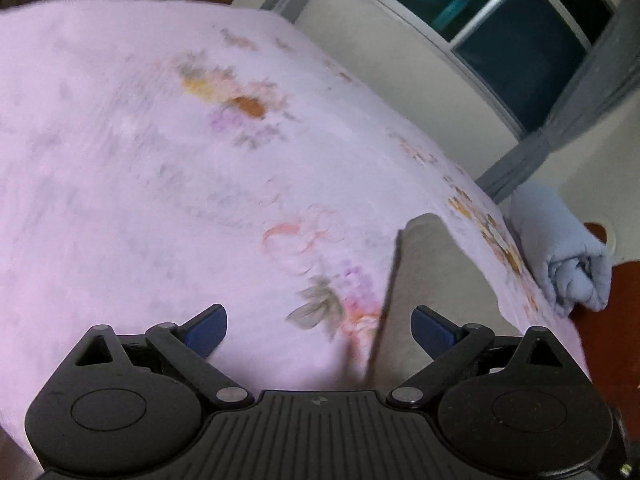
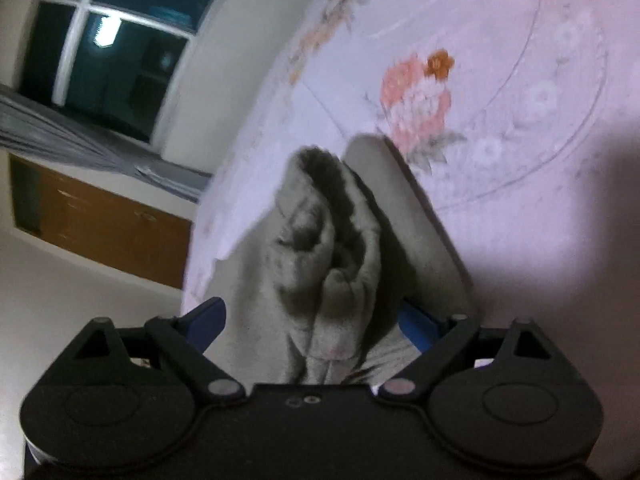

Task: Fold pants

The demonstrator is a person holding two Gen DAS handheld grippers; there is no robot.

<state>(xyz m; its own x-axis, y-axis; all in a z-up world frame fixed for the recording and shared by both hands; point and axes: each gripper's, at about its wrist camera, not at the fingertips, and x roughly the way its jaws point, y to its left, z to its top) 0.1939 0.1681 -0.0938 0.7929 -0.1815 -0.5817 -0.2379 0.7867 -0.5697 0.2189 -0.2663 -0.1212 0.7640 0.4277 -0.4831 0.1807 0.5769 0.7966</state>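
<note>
The grey pants (image 1: 428, 280) lie flat on the pink floral bedsheet (image 1: 140, 160), near the bed's right edge in the left wrist view. My left gripper (image 1: 319, 330) is open and empty, just above the sheet, its right finger over the pants' edge. In the right wrist view a bunched fold of the grey pants (image 2: 328, 248) rises between the fingers of my right gripper (image 2: 316, 320). The jaws stand wide apart around the cloth, not pinching it. The flat part of the pants (image 2: 416, 216) lies behind on the bedsheet (image 2: 520, 160).
A rolled light-blue cloth (image 1: 560, 256) lies at the bed's right edge. A dark window (image 1: 500, 12) with grey curtains (image 1: 532, 148) is beyond the bed. A wooden cabinet (image 2: 104, 224) stands against the wall left of the bed.
</note>
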